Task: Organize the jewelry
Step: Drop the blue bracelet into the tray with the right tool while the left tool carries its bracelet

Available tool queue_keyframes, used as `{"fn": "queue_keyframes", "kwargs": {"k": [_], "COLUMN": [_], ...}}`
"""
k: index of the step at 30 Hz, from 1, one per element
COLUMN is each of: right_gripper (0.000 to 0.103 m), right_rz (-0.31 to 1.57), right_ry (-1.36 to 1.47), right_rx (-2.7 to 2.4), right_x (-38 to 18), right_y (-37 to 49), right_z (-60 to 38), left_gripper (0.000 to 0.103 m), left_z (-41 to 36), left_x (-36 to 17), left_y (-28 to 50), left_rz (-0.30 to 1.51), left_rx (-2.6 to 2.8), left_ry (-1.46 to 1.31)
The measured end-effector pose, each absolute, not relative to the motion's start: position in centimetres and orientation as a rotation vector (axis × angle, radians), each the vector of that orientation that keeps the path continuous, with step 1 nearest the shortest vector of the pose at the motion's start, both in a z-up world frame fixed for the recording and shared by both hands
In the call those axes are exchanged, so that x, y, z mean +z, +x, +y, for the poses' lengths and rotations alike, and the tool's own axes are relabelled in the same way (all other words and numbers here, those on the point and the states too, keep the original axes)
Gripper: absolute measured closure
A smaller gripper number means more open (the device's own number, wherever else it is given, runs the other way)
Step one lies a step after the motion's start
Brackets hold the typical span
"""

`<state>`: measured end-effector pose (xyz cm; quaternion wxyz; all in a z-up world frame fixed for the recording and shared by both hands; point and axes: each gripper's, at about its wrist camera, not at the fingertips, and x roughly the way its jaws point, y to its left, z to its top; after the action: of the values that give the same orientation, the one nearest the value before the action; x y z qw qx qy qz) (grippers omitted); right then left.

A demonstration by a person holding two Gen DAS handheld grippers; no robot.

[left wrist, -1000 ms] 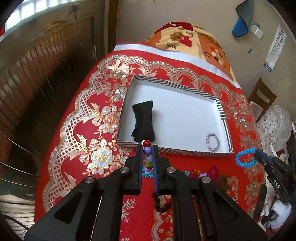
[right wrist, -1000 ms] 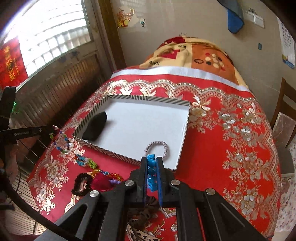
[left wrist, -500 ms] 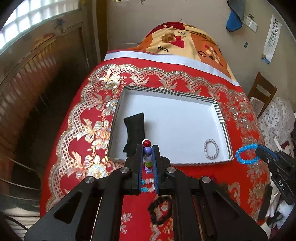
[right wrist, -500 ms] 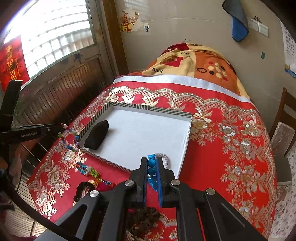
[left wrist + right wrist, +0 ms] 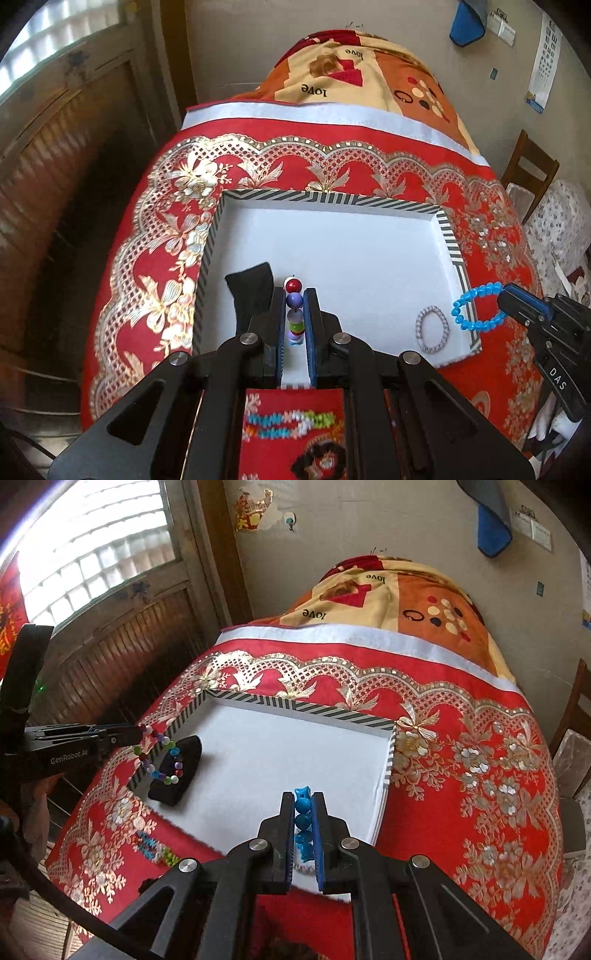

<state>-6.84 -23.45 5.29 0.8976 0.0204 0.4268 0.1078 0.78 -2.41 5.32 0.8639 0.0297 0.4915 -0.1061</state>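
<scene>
Your left tool (image 5: 294,314) grips the multicolored bead bracelet (image 5: 294,308), right tool (image 5: 303,818) grips the blue bracelet (image 5: 303,821), both over the tray's (image 5: 332,197) near side.

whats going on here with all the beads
A person is sorting jewelry into a striped tray on a red tablecloth. The left gripper is shut on a multicolored bracelet, the right gripper on a blue bracelet; both hang over the tray. A silver bracelet and black pouch already lie inside.

A lived-in home room. Red gold-flowered cloth (image 5: 155,258) over the desk, "love" blanket (image 5: 354,74) behind, wooden chair (image 5: 532,173) and wall calendar (image 5: 545,62) nearby. Louvred wooden door (image 5: 122,642) under a bright window (image 5: 92,550).
</scene>
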Motion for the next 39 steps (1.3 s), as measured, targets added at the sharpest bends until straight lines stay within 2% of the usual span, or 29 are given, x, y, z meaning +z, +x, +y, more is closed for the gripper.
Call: {"fn": "queue_keyframes", "kwargs": {"k": [13,23,35,37,38,39], "right_gripper": [0.095,0.095,0.095,0.091,0.083,0.072], "right_rz": [0.948,1.069,1.13,1.144,1.145,1.138], "right_ry": [0.101,0.161,0.06,0.05,0.054,0.062], "right_rx": [0.248,0.205,0.13,0.134,0.139,0.143], "right_x": [2.7,-2.0,-5.4,-5.7,-5.8,-5.7], "right_y": [-1.2,3.9,5.6,5.6,5.6,5.4], "right_z": [-23.4,-25.6,-25.7,-25.5,-25.3,-25.3], "left_gripper": [0.095,0.095,0.095,0.092,0.087,0.076], "left_z": [-3.8,-0.3,2.1,2.2,2.3,2.5], "left_x": [2.4,-1.4,-3.6,-3.7,-3.6,-3.6], "left_y": [7.3,12.2,13.4,13.3,13.2,13.2], "left_rz": [1.094,1.16,1.179,1.174,1.173,1.17], "left_rx": [-0.228,-0.103,-0.027,-0.044,-0.053,-0.058], "left_ry": [0.04,-0.029,-0.05,-0.065,-0.079,-0.093]}}
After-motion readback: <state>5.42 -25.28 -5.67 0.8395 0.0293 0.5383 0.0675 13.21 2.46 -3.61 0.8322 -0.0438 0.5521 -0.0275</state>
